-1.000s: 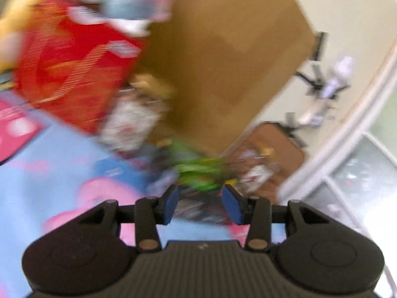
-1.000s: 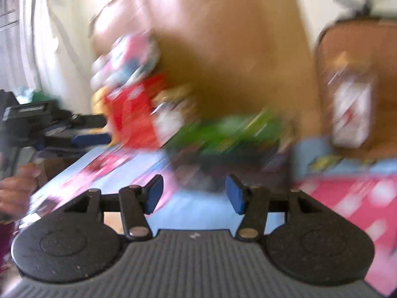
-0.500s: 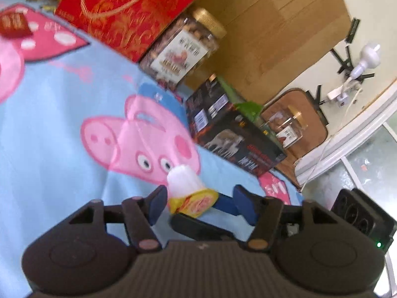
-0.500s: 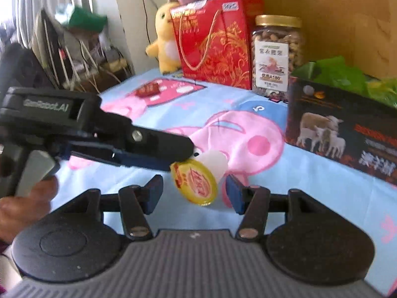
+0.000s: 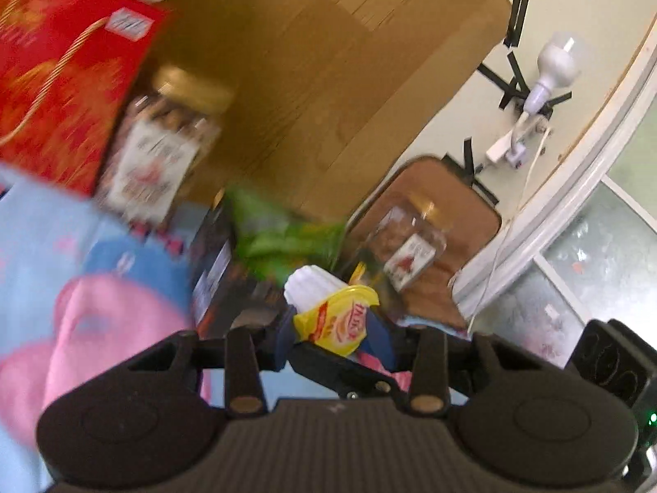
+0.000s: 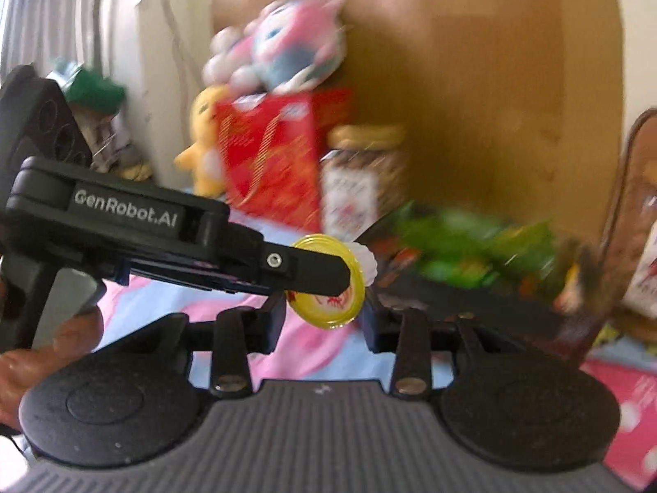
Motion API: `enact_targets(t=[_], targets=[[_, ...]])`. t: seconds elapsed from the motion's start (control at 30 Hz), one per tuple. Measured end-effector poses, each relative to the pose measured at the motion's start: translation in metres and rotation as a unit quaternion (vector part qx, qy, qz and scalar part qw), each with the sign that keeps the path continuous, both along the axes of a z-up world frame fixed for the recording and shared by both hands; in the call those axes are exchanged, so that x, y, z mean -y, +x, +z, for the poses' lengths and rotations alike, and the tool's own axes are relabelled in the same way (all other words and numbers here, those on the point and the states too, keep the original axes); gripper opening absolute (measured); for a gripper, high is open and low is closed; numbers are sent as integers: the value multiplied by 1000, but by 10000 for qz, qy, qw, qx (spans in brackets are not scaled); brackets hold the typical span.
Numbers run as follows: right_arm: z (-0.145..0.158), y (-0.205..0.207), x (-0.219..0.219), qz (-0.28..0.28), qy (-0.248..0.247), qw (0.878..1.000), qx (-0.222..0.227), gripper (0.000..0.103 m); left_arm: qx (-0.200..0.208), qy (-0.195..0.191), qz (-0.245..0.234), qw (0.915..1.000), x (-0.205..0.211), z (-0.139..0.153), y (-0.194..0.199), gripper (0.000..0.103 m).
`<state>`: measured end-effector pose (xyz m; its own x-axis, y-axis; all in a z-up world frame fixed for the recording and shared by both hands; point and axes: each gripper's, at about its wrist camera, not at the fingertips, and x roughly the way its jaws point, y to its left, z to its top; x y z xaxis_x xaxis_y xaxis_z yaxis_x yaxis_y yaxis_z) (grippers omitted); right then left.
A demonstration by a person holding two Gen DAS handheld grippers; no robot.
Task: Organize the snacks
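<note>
A small white jelly cup with a yellow foil lid [image 5: 332, 308] sits between the blue pads of my left gripper [image 5: 334, 339], and the right gripper's black finger [image 5: 341, 369] crosses under it. In the right wrist view the same cup [image 6: 328, 283] sits between my right gripper's pads [image 6: 324, 320], with the left gripper's black finger [image 6: 304, 271] across its lid. Both grippers close in on the cup above the blue cartoon cloth [image 5: 37, 246]. Which one bears it I cannot tell.
Against a brown cardboard sheet [image 5: 328, 82] stand a red gift bag [image 5: 61, 82], a nut jar [image 5: 164, 152], a dark box [image 5: 230, 275] with a green packet [image 5: 283, 238], and a second jar [image 5: 406, 246]. Plush toys [image 6: 283, 49] sit on the bag.
Both grippers have lifted with the cup and narrowed around it; the view has swung up from the cloth toward the snacks at the back. The left fingers now touch the cup.
</note>
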<state>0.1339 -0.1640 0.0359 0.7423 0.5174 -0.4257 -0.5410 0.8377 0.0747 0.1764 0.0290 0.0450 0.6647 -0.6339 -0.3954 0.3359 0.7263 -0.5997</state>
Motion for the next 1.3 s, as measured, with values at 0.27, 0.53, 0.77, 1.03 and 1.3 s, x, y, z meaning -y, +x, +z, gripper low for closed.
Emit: enact_targets(t=[0.27, 0.53, 0.77, 1.03, 1.3], targets=[[4, 67, 9, -285, 154, 9990, -323, 41, -161, 340, 271, 9989, 20, -1, 61, 39], [-7, 90, 9, -412, 424, 9969, -529, 46, -291, 491, 528, 9970, 15, -9, 73, 40], [8, 40, 39, -529, 871, 9945, -228, 46, 51, 455, 628, 9970, 4, 20, 41, 40], [1, -42, 82, -812, 1816, 9792, -395, 46, 245, 744, 510, 9956, 5, 25, -43, 41], [-26, -110, 107, -1251, 2401, 9577, -977, 48, 395, 1661, 648, 9832, 29, -3, -128, 44]])
